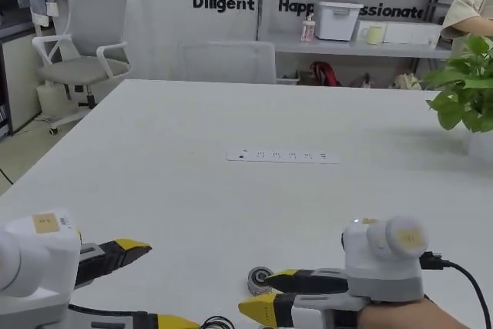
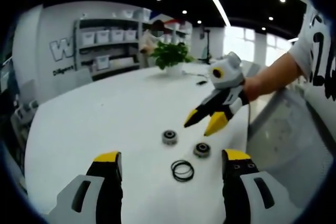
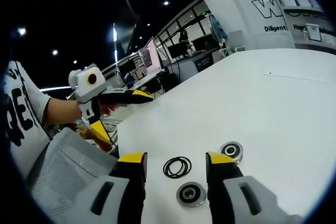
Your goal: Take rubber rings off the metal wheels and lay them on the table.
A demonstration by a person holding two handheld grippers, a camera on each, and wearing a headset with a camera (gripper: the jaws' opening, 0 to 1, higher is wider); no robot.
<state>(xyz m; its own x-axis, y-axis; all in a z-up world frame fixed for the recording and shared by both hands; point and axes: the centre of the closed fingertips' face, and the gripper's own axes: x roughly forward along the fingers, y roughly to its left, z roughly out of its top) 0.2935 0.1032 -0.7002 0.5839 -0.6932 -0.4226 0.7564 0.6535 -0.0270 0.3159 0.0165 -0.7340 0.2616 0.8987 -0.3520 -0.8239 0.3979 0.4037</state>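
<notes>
Two wheels (image 2: 169,137) are lying on the table (image 2: 94,108) beside loose rings (image 2: 182,170); left gripper (image 2: 172,156) and right gripper (image 3: 176,157) are hanging open, empty. Rubber is probably behaving soft, stretchy: pinch its edge.

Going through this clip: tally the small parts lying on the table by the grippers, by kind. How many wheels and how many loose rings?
Wheels: 2
Loose rings: 2, lying overlapped
Total: 4
</notes>
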